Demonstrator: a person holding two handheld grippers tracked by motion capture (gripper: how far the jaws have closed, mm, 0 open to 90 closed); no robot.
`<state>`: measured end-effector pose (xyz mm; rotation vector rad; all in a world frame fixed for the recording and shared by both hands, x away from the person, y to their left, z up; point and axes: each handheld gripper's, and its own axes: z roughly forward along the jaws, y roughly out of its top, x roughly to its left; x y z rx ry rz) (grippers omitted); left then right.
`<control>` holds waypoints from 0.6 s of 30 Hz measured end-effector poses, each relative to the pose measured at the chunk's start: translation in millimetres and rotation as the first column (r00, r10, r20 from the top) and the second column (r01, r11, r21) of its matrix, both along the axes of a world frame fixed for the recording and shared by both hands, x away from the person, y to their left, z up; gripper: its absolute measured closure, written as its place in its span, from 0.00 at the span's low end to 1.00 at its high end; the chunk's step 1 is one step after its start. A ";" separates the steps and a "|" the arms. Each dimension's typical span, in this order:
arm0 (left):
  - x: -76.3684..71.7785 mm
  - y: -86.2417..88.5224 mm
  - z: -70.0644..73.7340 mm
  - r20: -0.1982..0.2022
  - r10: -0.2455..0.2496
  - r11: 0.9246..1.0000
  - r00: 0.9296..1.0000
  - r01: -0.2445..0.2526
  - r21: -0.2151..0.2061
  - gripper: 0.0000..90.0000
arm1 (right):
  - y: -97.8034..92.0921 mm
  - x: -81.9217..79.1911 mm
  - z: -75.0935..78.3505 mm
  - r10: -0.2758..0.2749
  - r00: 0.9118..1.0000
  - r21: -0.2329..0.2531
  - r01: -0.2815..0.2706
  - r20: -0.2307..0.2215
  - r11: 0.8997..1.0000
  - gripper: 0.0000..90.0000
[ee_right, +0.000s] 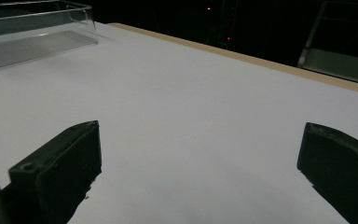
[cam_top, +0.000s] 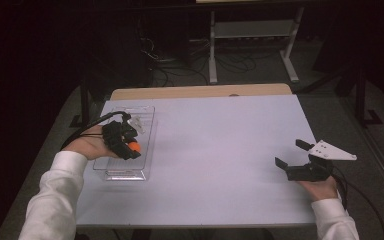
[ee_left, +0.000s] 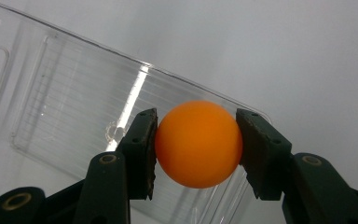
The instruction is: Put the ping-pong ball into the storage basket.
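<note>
An orange ball [ee_left: 198, 143] is clamped between the two pads of my left gripper [ee_left: 196, 149]. In the high view that left gripper [cam_top: 131, 147] hovers over a clear plastic tray [cam_top: 145, 116] at the table's left side, and the orange ball [cam_top: 134, 146] shows at its tip. The clear tray [ee_left: 65, 107] lies under the ball, its ribbed floor bare. My right gripper [cam_top: 291, 155] rests near the table's right edge with its jaws wide apart and nothing between them. In the right gripper view the right gripper [ee_right: 200, 172] faces bare white tabletop.
The white table [cam_top: 215, 145] has a tan strip along its far edge. A corner of the clear tray [ee_right: 37, 32] shows at the upper left of the right gripper view. Behind the table stand a metal frame [cam_top: 252, 30] and loose cables on a dark floor.
</note>
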<state>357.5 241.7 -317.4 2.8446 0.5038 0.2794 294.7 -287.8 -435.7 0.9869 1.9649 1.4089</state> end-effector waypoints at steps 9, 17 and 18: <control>1.3 -1.1 -14.0 -0.022 -0.001 1.000 1.000 0.001 0.005 0.56 | -0.8 -0.6 0.6 -0.001 1.000 0.002 0.001 -0.001 1.000 0.00; 3.5 -0.4 -30.2 -0.046 0.006 1.000 0.999 -0.005 0.018 0.56 | -0.9 -0.2 0.4 -0.002 1.000 0.001 0.002 -0.002 1.000 0.00; 3.6 -0.2 -32.2 -0.046 0.006 1.000 0.999 -0.005 0.021 0.56 | -1.6 -0.3 0.6 -0.003 1.000 0.001 0.003 0.001 1.000 0.00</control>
